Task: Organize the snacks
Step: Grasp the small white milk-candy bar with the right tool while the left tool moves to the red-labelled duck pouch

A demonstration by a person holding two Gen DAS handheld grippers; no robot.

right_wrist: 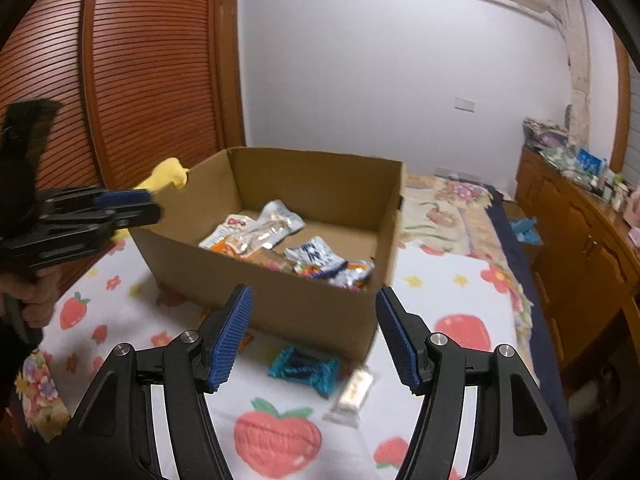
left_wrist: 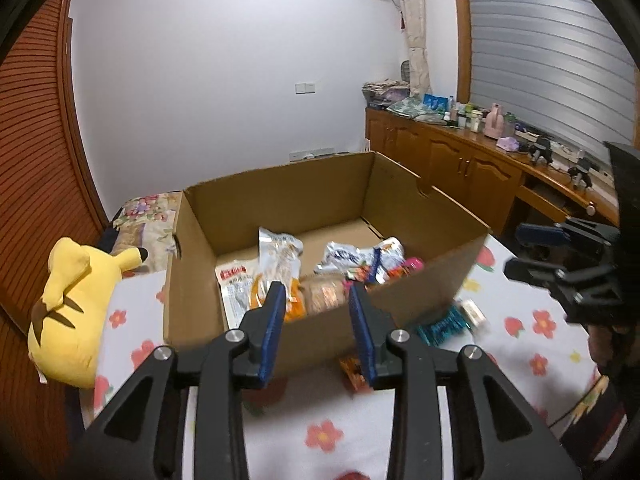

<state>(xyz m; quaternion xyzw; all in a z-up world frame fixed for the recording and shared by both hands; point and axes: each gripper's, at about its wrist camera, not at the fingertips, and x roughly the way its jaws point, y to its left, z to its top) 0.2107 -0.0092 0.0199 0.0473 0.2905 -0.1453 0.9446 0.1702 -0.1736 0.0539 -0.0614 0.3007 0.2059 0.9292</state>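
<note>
An open cardboard box (left_wrist: 420, 292) (right_wrist: 280, 304) stands on the bed and holds several snack packets (left_wrist: 280, 264) (right_wrist: 260, 236). My left gripper (left_wrist: 316, 289) hovers at the box's near wall, open, with nothing between its blue pads. It also shows at the left of the right wrist view, as left gripper (right_wrist: 132, 206). My right gripper (right_wrist: 313, 294) is open and empty before the box's near corner. Below it on the sheet lie a teal packet (right_wrist: 306, 368) (left_wrist: 442, 326) and a clear-wrapped white bar (right_wrist: 354, 394) (left_wrist: 474, 314). A small orange packet (left_wrist: 352, 372) lies by the box's front.
A yellow plush toy (left_wrist: 68, 308) (right_wrist: 170, 174) lies left of the box. The strawberry-print sheet (right_wrist: 276, 440) covers the bed. A wooden cabinet (left_wrist: 460, 164) crowded with items runs along the right. A louvred wardrobe door (right_wrist: 152, 72) stands at the left.
</note>
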